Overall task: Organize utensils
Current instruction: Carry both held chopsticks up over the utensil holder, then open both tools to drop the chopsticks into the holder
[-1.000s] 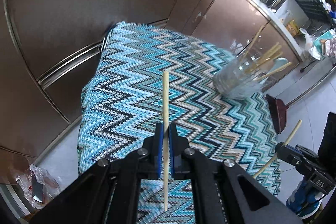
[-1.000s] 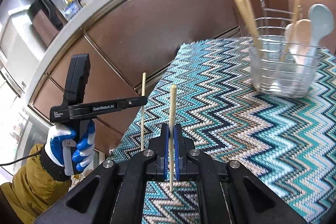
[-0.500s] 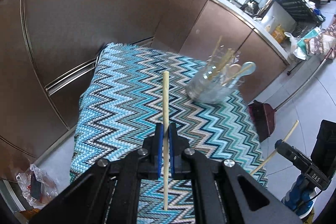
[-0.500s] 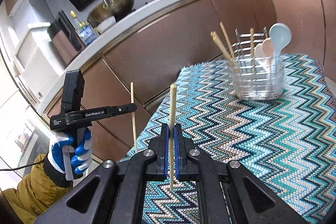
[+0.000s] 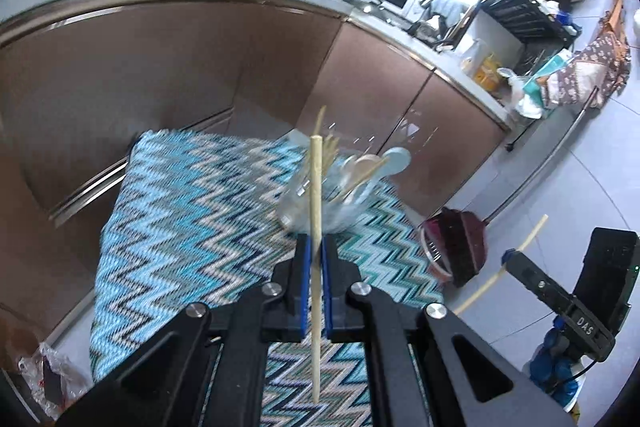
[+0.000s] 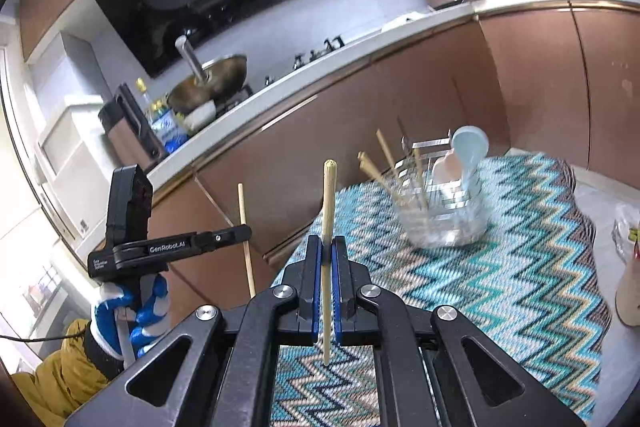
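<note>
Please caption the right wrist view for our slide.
Right gripper holds a chopstick upright before the utensil holder.

utensil holder [image 6: 442,223] on tablecloth [image 6: 500,291]

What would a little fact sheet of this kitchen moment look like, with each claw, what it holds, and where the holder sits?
left claw: shut on a chopstick, held upright
right claw: shut on a second chopstick, also upright
utensil holder: clear, standing on the zigzag cloth, ahead of both claws
holder contents: chopsticks and a pale blue spoon
both held chopsticks: not yet in the holder
</note>
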`<action>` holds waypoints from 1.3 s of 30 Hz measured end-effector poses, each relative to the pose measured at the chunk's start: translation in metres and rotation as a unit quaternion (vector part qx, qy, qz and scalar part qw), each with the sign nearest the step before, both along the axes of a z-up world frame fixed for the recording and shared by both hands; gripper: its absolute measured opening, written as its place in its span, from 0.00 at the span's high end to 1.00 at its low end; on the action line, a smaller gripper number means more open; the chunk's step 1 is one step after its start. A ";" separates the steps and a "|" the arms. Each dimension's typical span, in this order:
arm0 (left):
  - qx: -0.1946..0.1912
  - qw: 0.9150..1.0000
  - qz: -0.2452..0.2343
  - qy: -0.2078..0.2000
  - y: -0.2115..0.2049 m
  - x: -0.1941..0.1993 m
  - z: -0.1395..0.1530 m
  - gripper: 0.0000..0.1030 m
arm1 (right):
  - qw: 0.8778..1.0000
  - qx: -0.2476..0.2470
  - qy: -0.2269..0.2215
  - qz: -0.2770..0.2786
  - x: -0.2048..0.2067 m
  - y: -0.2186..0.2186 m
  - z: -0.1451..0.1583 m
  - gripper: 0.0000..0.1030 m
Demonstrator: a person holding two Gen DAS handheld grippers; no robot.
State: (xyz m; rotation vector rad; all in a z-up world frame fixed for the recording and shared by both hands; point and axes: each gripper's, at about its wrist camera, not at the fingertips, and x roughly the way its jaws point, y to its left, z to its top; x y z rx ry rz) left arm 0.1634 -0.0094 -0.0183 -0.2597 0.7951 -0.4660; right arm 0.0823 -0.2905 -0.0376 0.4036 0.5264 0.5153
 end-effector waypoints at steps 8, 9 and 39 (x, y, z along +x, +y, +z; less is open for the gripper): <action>-0.015 0.997 -0.011 -0.073 -0.039 0.032 0.058 0.95 | 0.998 -0.003 -0.051 -0.025 0.038 -0.016 0.044 0.95; -0.016 0.996 -0.011 -0.086 -0.045 0.039 0.065 0.95 | 0.998 -0.002 -0.060 -0.030 0.046 -0.018 0.052 0.95; 0.020 0.968 0.093 -0.233 -0.113 0.144 -0.016 0.95 | 0.989 -0.110 -0.068 -0.073 0.202 0.003 0.000 0.95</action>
